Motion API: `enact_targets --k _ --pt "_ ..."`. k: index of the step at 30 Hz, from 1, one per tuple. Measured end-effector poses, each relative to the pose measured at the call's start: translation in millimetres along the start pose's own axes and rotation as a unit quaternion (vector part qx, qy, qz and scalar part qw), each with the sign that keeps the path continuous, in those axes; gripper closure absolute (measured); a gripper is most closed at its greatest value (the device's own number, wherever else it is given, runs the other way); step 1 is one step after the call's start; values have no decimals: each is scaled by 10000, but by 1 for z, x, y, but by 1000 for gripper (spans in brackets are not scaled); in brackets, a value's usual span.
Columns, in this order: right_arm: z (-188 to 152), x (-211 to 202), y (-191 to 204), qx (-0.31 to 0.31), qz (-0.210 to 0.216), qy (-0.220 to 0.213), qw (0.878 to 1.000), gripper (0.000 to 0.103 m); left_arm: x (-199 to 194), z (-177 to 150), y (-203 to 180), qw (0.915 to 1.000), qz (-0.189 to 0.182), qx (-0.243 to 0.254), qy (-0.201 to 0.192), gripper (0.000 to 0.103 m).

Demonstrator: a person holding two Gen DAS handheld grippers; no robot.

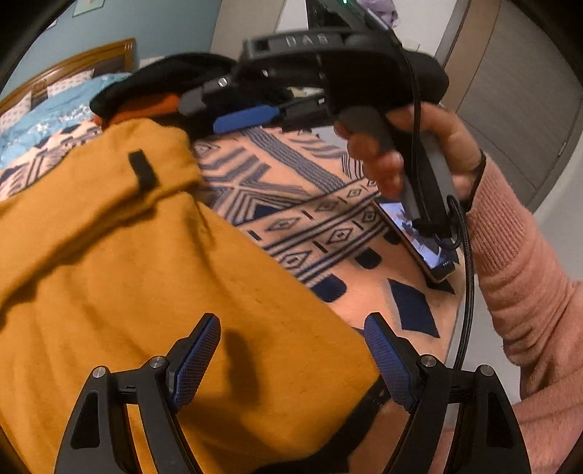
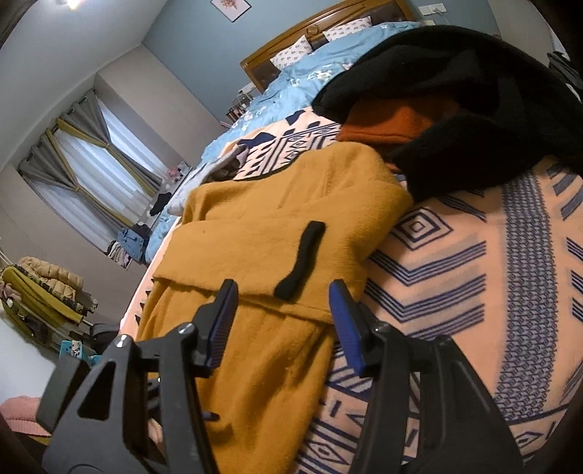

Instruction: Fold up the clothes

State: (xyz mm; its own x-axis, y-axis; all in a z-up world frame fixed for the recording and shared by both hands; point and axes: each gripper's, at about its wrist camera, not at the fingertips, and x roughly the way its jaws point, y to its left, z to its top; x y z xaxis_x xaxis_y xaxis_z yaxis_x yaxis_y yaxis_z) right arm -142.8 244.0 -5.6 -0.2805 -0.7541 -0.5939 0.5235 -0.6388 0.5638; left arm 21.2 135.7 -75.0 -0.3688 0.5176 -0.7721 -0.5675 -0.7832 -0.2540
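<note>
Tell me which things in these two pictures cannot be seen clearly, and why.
- Phone, left wrist view: the right gripper's handle covers part of the screen; the picture on it is too small to read.
- Orange garment, both views: mostly buried under the black garment.
- Mustard garment, left wrist view: its lower part is cut off by the edge and fingers.

Bedroom, blue-grey wall (image 2: pixel 189 32) behind a wooden headboard (image 2: pixel 328 18); small framed picture (image 2: pixel 231 5) above. Curtained window (image 2: pixel 98 160) on the side wall, ceiling light (image 2: pixel 73 3) on. Bed (image 2: pixel 455 255) under a peach, navy-patterned blanket.
</note>
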Motion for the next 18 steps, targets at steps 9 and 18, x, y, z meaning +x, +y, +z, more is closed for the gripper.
enact_targets --k 9,18 --pt "7 26 -40 491 -124 170 9986 48 25 -2 -8 9984 383 -187 366 19" --pt "21 61 -71 1033 -4 246 9944 48 29 -5 -17 9964 740 -209 359 17"
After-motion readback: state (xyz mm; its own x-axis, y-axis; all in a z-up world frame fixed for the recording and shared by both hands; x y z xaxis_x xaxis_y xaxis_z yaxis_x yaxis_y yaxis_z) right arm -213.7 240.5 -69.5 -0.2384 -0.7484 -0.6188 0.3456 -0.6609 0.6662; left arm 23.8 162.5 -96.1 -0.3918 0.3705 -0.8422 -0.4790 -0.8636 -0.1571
